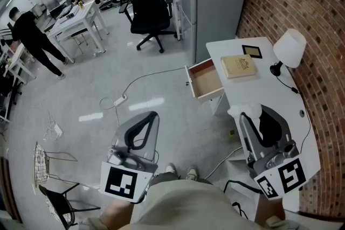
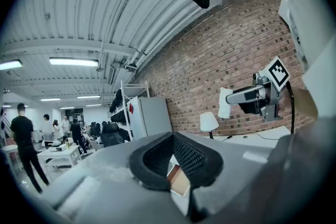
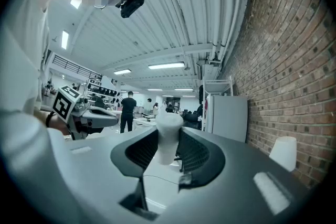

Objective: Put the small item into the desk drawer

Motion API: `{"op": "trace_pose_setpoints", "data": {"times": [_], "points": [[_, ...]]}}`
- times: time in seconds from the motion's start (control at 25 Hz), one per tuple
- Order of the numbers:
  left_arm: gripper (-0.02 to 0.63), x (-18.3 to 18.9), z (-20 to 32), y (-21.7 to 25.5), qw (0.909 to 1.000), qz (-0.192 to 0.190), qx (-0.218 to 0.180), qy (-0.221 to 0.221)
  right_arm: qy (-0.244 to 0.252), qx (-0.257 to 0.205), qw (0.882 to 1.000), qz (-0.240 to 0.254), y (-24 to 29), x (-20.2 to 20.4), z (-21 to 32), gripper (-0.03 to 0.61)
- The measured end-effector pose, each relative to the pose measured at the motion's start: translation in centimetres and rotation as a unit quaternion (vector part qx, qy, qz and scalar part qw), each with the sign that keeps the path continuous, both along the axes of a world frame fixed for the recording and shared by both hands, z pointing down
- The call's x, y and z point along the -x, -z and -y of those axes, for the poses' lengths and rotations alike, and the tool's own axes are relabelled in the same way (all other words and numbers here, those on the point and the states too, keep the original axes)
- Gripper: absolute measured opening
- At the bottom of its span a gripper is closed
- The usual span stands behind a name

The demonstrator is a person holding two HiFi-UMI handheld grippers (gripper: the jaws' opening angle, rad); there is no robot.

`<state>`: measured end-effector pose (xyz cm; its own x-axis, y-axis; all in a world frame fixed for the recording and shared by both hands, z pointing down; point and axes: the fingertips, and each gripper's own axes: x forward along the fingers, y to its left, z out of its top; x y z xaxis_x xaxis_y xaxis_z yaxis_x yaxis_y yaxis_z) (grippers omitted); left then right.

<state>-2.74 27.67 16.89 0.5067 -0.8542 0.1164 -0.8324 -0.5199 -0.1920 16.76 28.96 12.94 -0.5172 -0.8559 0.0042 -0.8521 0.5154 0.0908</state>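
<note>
White surface (image 1: pixel 268 91), drawer (image 1: pixel 206 81) open. Right gripper (image 1: pixel 254 115) fingers pinch the small item (image 3: pixel 169 134); advise lowering it inside drawer before release. Left gripper (image 1: pixel 153 115) fingers pressed together

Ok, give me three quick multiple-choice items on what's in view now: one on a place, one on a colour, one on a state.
1. Where is the small white item?
A) inside the drawer
B) between the right gripper's jaws
C) on the floor

2. What colour is the lamp shade?
A) white
B) red
C) black

3. How is the desk drawer?
A) pushed shut
B) pulled open
C) taken out of the desk

Answers:
1 B: the right gripper is clamped on it, and its own view shows the item standing between the pads.
2 A: the shade is plain white against the brick wall.
3 B: the head view looks straight into its bare wooden inside.
</note>
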Motion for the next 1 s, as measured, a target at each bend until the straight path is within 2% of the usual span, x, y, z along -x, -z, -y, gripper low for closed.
{"op": "trace_pose_setpoints", "data": {"times": [0.2, 0.52, 1.0], "points": [[0.002, -0.1, 0.0, 0.2, 0.9999, -0.016, -0.002, 0.003, 0.008, 0.004, 1.0, -0.008, -0.5, 0.0, 0.2, 0.127], [0.002, -0.7, 0.3, 0.0, 0.9999, -0.011, 0.002, 0.003, 0.018, 0.01, 1.0, 0.004, -0.8, -0.4, 0.6, 0.127], [0.002, -1.6, 2.6, -1.3, 0.9999, -0.015, 0.004, 0.002, 0.034, 0.032, 0.999, -0.022, -3.3, -0.3, 3.3, 0.129]]}}
